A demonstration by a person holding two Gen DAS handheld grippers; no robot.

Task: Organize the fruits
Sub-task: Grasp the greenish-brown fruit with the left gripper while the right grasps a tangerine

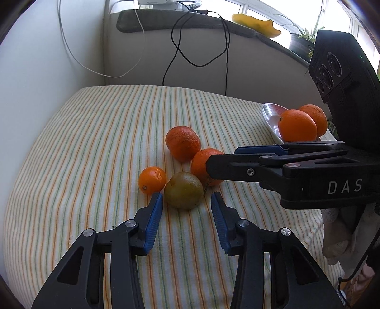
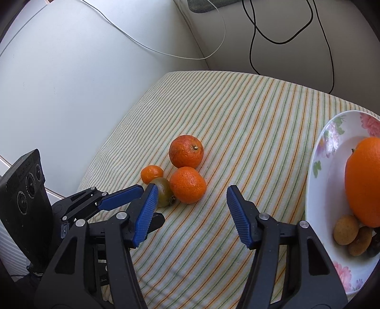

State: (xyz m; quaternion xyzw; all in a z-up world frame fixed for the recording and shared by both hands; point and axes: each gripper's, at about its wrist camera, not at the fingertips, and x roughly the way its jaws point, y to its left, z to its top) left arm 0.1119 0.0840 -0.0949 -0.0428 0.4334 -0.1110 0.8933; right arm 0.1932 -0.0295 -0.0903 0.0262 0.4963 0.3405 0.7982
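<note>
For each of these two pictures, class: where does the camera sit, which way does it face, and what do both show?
Left wrist: rides the left gripper, facing along its open fingers at the greenish fruit; the right gripper crosses the right side.
Right wrist: rides the right gripper, looking down at the striped cloth and floral plate.
Shared: the four loose fruits, both grippers.

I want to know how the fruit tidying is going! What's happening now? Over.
Left gripper open, straddling greenish fruit. Right gripper open, empty. Three oranges loose on cloth; plate nothing blocking.

Daylight floods from my window (image 1: 296, 14) at one o'clock, blown out; soft shadows, sharp centre, fisheye-bent dark edges.
</note>
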